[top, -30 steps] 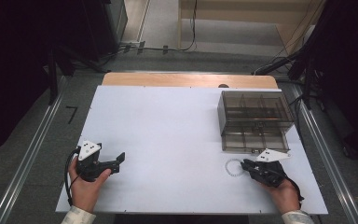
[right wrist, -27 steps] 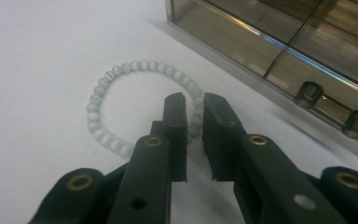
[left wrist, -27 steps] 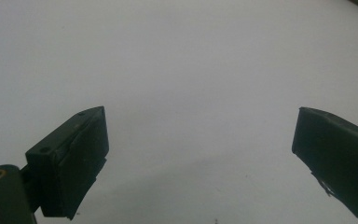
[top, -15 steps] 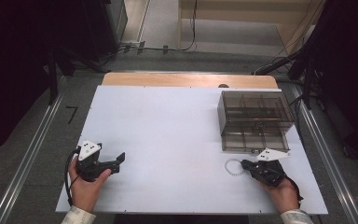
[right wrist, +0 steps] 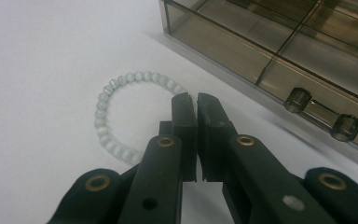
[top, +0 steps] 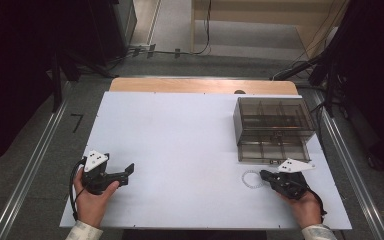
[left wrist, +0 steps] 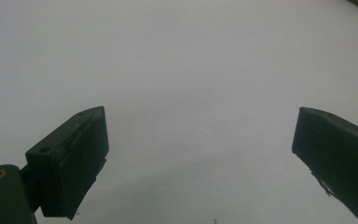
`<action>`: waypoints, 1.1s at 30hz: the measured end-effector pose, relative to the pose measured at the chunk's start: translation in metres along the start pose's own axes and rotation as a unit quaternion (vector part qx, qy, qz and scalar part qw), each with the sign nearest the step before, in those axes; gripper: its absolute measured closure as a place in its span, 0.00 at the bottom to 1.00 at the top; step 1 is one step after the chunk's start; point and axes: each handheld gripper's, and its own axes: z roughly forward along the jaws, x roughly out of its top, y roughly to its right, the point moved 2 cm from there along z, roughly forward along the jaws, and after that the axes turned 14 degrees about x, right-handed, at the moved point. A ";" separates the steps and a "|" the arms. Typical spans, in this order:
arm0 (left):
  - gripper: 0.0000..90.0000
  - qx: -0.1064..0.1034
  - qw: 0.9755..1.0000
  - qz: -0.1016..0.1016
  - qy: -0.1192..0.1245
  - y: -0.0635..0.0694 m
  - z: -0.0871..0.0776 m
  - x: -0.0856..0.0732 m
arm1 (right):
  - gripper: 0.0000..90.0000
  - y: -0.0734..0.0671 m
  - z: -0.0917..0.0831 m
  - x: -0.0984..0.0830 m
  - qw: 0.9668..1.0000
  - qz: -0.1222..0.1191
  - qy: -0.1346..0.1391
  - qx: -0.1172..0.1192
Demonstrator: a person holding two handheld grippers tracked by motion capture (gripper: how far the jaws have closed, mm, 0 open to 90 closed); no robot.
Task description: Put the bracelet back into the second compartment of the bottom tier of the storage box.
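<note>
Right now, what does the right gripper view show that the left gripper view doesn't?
Right gripper view: a bead bracelet lying flat on the table, a smoky clear organizer box with two round knobs on its drawer front, and the right gripper with jaws nearly closed, its tips above the bracelet's near side. Left gripper view: the left gripper with jaws wide apart and nothing between them. Shared: the white table.

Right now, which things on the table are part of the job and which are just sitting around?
In the job:
- bead bracelet, a loop flat on the table, right under the right gripper, jaws closed
- smoky clear drawer box, its front drawer with two knobs beside the bracelet

Not in it:
- left gripper, jaws open over bare white table
- cables on the floor behind the table
</note>
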 end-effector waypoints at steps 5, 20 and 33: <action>0.05 0.001 1.000 -0.001 0.000 0.000 0.000 0.000 | 0.94 -0.001 -0.006 0.002 1.000 -0.004 0.018 0.000; 0.05 0.001 1.000 0.000 0.000 0.000 0.000 0.000 | 0.94 -0.005 -0.021 0.007 0.998 -0.007 0.057 -0.001; 0.05 0.000 1.000 0.000 -0.001 0.000 0.000 0.000 | 0.94 -0.004 -0.031 0.009 0.997 -0.005 0.079 -0.008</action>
